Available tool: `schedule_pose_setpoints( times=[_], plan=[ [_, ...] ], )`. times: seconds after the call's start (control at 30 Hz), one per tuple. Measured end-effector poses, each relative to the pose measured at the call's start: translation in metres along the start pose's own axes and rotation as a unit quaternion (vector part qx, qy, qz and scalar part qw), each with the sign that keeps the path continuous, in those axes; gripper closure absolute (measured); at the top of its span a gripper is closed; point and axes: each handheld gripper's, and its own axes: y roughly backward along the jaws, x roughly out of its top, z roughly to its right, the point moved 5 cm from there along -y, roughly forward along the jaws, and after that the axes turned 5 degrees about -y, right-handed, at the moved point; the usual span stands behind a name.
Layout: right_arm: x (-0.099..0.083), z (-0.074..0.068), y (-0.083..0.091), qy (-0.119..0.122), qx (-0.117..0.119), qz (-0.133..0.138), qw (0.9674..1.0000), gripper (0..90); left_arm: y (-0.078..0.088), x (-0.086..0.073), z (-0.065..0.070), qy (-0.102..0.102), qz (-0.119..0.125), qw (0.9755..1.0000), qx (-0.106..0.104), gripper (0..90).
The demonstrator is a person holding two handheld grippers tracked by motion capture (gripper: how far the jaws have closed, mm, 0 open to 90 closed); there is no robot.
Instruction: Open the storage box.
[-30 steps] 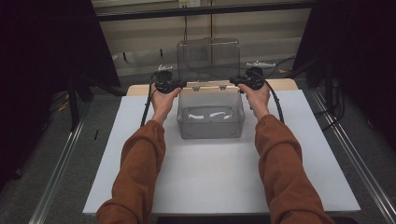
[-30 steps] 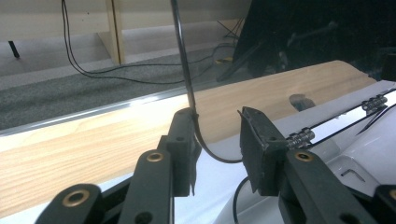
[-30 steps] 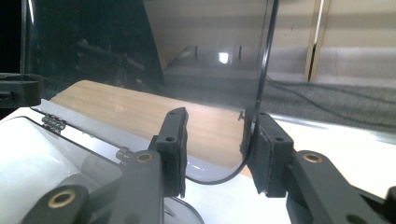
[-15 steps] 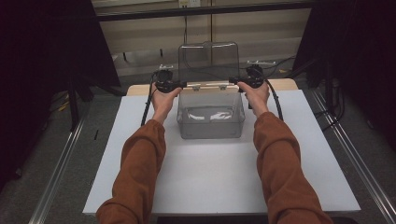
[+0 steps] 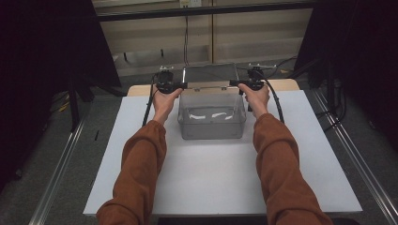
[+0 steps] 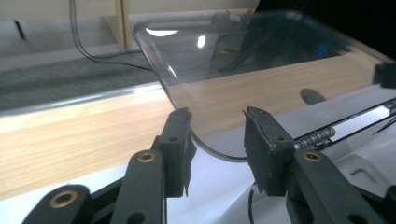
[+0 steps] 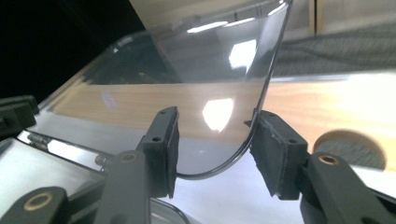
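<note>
Clear box [image 5: 212, 117] at the table's far edge is flanked by both outstretched forearms, its hinged lid [image 5: 210, 76] tilted back. The left gripper [image 5: 184, 85] and right gripper [image 5: 233, 83] are held at the lid's two corners, jaws just opening, pads apart. White contents inside are blurred by the plastic.

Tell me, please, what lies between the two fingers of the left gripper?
In the left gripper view, the rounded corner of the clear lid of the box lies between the left gripper fingers, and the fingers do not press it.
</note>
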Motion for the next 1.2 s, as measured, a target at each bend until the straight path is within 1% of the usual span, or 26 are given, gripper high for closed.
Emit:
schedule_pose_setpoints(
  times=[0.03,0.07,0.1,0.17,0.2,0.23,0.27,0.3,0.33,0.37,0.4,0.43,0.5,0.57,0.63,0.67,0.7,0.73,0.8,0.87,0.93,0.97,1.03,1.07,1.2],
  plan=[
    [0.0,0.001,0.0,-0.01,0.002,-0.002,0.9999,49.7,0.0,-0.001,0.0,0.0,0.004,1.0,-0.002,61.4],
    [-0.001,0.001,-0.001,-0.011,-0.003,-0.001,0.9999,46.6,-0.001,-0.001,0.0,0.0,0.006,1.0,-0.001,61.4],
    [-0.001,0.002,-0.001,-0.002,-0.01,0.003,0.9999,46.4,-0.002,-0.001,0.001,0.0,0.003,1.0,0.001,61.4],
    [0.0,0.002,-0.001,0.017,-0.019,0.004,0.9997,46.3,-0.004,-0.002,0.003,-0.003,0.007,0.9999,-0.008,62.9],
    [0.0,0.002,0.0,0.016,-0.017,0.005,0.9997,46.9,-0.005,-0.003,0.005,-0.003,0.001,1.0,-0.007,62.5],
    [0.0,0.001,0.0,0.012,-0.008,0.011,0.9998,48.7,-0.006,-0.004,0.005,0.002,0.001,1.0,0.001,61.1],
    [0.001,0.0,0.001,0.015,-0.007,0.009,0.9998,49.2,-0.007,-0.004,0.005,0.008,0.003,1.0,0.002,60.7],
    [0.0,0.0,0.0,0.018,-0.006,0.008,0.9998,47.6,-0.009,-0.004,0.005,0.009,0.006,0.9999,0.0,59.2],
    [0.0,0.0,0.0,0.017,-0.006,0.01,0.9998,45.4,-0.009,-0.005,0.005,0.01,0.007,0.9999,0.003,57.6],
    [0.0,0.0,0.0,0.019,-0.009,0.013,0.9997,43.7,-0.009,-0.005,0.004,0.011,0.007,0.9999,0.009,53.6],
    [-0.001,0.001,0.0,0.018,-0.011,0.011,0.9997,42.9,-0.009,-0.006,0.004,0.015,0.009,0.9998,0.004,51.4],
    [-0.001,0.001,0.0,0.021,-0.009,0.016,0.9996,43.3,-0.009,-0.006,0.003,0.018,0.012,0.9998,0.001,51.1],
    [0.0,0.0,0.001,0.034,-0.012,0.025,0.999,43.0,-0.008,-0.006,0.001,0.016,0.013,0.9998,0.001,45.7],
    [0.001,0.001,0.003,0.04,-0.014,0.027,0.9987,41.7,-0.006,-0.004,0.0,0.013,0.024,0.9996,0.002,44.9],
    [0.002,0.0,0.005,0.043,-0.013,0.034,0.9984,41.3,-0.005,-0.003,0.0,0.017,0.031,0.9994,0.006,41.3],
    [0.003,-0.001,0.007,0.049,-0.013,0.04,0.9979,40.3,-0.004,-0.002,0.0,0.013,0.031,0.9994,0.008,38.9],
    [0.003,-0.001,0.009,0.053,-0.014,0.043,0.9976,38.7,-0.004,-0.002,0.0,0.014,0.035,0.9992,0.007,36.8],
    [0.003,-0.001,0.01,0.056,-0.012,0.045,0.9973,37.0,-0.003,-0.002,0.001,0.009,0.034,0.9993,0.008,35.0],
    [0.001,-0.001,0.014,0.064,-0.014,0.05,0.9966,33.8,-0.001,-0.002,0.001,0.004,0.039,0.9991,0.015,31.8],
    [0.001,-0.002,0.017,0.064,-0.01,0.054,0.9964,31.4,0.001,-0.002,0.0,0.001,0.039,0.999,0.022,27.9],
    [0.0,-0.003,0.02,0.07,-0.01,0.056,0.996,28.8,0.004,-0.002,0.0,0.002,0.048,0.9985,0.024,24.8],
    [0.0,-0.003,0.022,0.073,-0.009,0.061,0.9955,27.4,0.005,-0.002,0.001,-0.001,0.053,0.9983,0.022,23.3],
    [-0.001,-0.007,0.025,0.081,-0.005,0.065,0.9946,25.8,0.008,-0.002,0.001,-0.016,0.053,0.998,0.031,19.1],
    [-0.001,-0.008,0.026,0.085,-0.005,0.064,0.9942,24.8,0.009,-0.001,0.001,-0.02,0.057,0.9976,0.033,17.3],
    [0.0,-0.012,0.031,0.1,-0.005,0.082,0.9916,20.7,0.015,0.0,0.006,-0.035,0.061,0.9972,0.024,10.9]
  ],
)
